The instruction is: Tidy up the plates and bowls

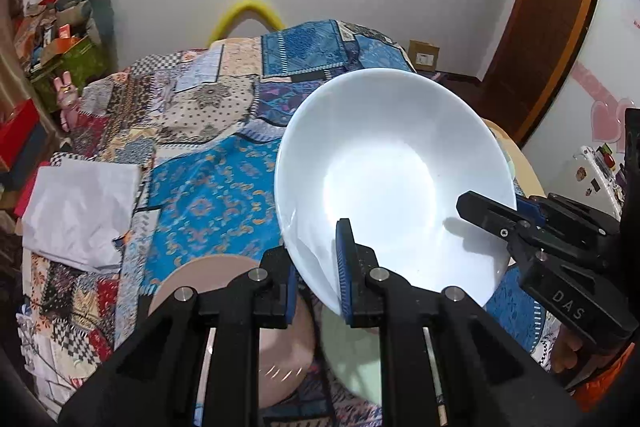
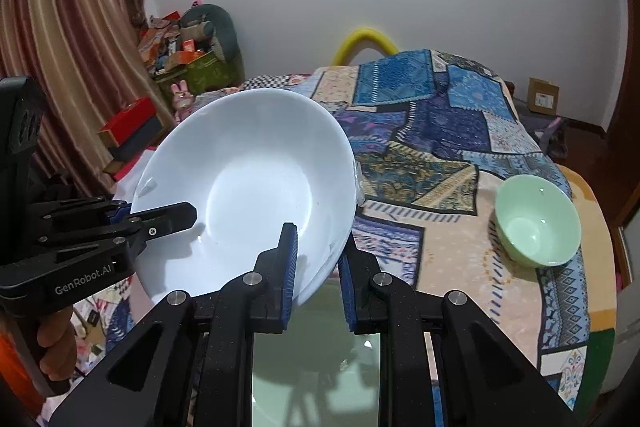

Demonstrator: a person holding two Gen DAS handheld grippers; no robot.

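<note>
A large white bowl point(image 1: 394, 183) is held tilted above the patchwork-covered table, and it also shows in the right wrist view point(image 2: 248, 187). My left gripper point(image 1: 318, 267) is shut on its near rim. My right gripper point(image 2: 318, 275) is shut on the opposite rim and shows in the left wrist view point(image 1: 516, 215) at the right. Below the bowl lie a pale green plate point(image 2: 316, 367) and a beige plate point(image 1: 224, 279). A small green bowl point(image 2: 538, 221) stands upright on the table at the right.
A patchwork cloth point(image 1: 208, 187) covers the table. A folded white cloth point(image 1: 80, 207) lies at the left edge. Boxes and clutter point(image 1: 60, 39) stand by the far left wall. A wooden door point(image 1: 552, 15) is at the right.
</note>
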